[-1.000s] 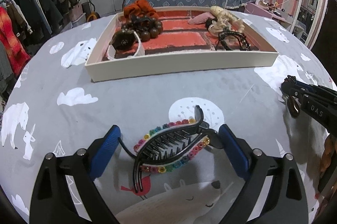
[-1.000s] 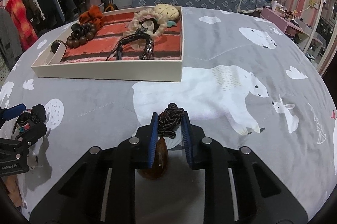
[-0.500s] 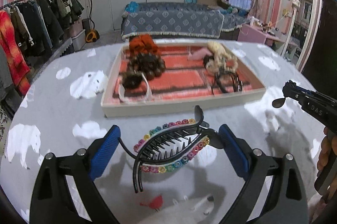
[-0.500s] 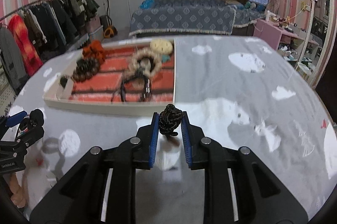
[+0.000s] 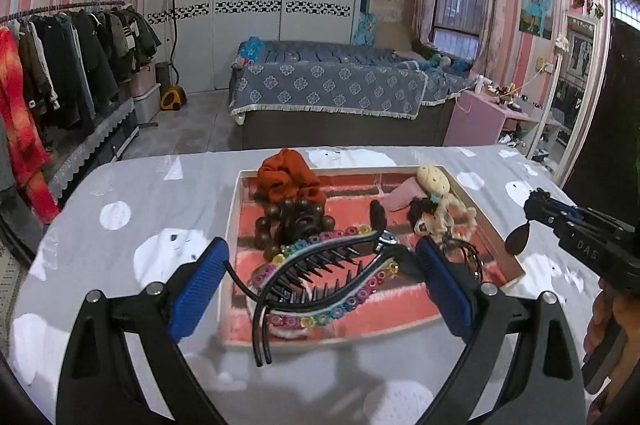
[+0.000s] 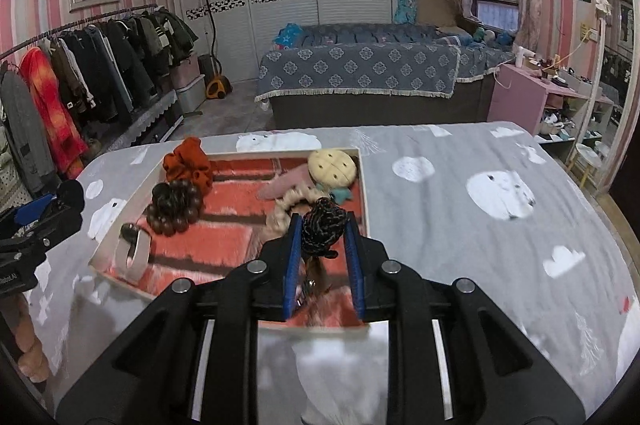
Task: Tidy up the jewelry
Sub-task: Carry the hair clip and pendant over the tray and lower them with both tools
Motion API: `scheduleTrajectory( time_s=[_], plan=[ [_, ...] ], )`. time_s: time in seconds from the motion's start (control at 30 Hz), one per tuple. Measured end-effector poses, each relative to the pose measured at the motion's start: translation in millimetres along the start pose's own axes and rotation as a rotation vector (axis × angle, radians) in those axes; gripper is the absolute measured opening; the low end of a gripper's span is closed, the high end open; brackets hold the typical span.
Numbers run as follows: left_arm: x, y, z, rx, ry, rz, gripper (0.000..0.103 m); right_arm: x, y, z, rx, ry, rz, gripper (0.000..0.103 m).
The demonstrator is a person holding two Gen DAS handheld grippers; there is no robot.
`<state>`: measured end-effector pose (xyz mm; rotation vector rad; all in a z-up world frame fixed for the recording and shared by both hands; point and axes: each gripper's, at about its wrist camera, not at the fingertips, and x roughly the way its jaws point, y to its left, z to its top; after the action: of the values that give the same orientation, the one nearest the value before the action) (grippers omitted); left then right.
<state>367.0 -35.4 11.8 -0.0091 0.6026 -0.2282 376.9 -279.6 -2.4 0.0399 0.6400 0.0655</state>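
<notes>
My left gripper [image 5: 320, 277] is shut on a black claw hair clip [image 5: 320, 289] trimmed with rainbow flower beads. It holds the clip in the air above the near part of the white tray [image 5: 231, 221] with a red brick-pattern lining. My right gripper [image 6: 322, 231] is shut on a dark braided cord knot [image 6: 324, 215], above the tray's near right corner [image 6: 362, 185]. A brown pendant [image 5: 517, 240] hangs below the right gripper [image 5: 534, 203] in the left wrist view. The left gripper [image 6: 60, 201] shows at the left edge of the right wrist view.
In the tray lie an orange scrunchie [image 5: 286, 177], dark wooden beads [image 5: 292, 221], a beige cookie-shaped hair tie [image 6: 332, 167], a pink piece [image 6: 288, 181] and a white bangle [image 6: 134, 251]. The tray sits on a grey polar-bear cloth [image 6: 480, 225]. A bed and a clothes rack stand beyond.
Both grippers have risen off the cloth with their items and moved forward over the tray's near side. The table now looks lower and farther away.
</notes>
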Motion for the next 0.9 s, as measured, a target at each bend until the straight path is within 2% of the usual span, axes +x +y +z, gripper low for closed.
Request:
scheduleTrajectory(
  time_s=[0.13, 0.27, 0.47, 0.7, 0.9],
  plan=[
    [22.9, 3.2, -10.7, 0.011, 0.013, 0.006, 0.092, 18.7, 4.8, -5.4, -0.008, 0.009, 0.007, 0.022],
    [46.2, 4.8, -21.1, 0.03, 0.053, 0.021, 0.092, 41.5, 9.6, -18.2, -0.036, 0.058, -0.001, 0.022],
    [67.9, 11.4, -25.8, 0.037, 0.081, 0.034, 0.092, 54.7, 10.0, -26.2, -0.067, 0.088, -0.024, 0.022],
    [83.1, 14.3, -32.7, 0.048, 0.124, 0.051, 0.092, 73.1, 11.0, -32.0, -0.072, 0.135, -0.016, 0.022],
    [89.3, 19.4, -34.7, 0.025, 0.147, 0.029, 0.092, 84.4, 10.6, -38.6, -0.068, 0.17, -0.003, 0.022]
  ],
)
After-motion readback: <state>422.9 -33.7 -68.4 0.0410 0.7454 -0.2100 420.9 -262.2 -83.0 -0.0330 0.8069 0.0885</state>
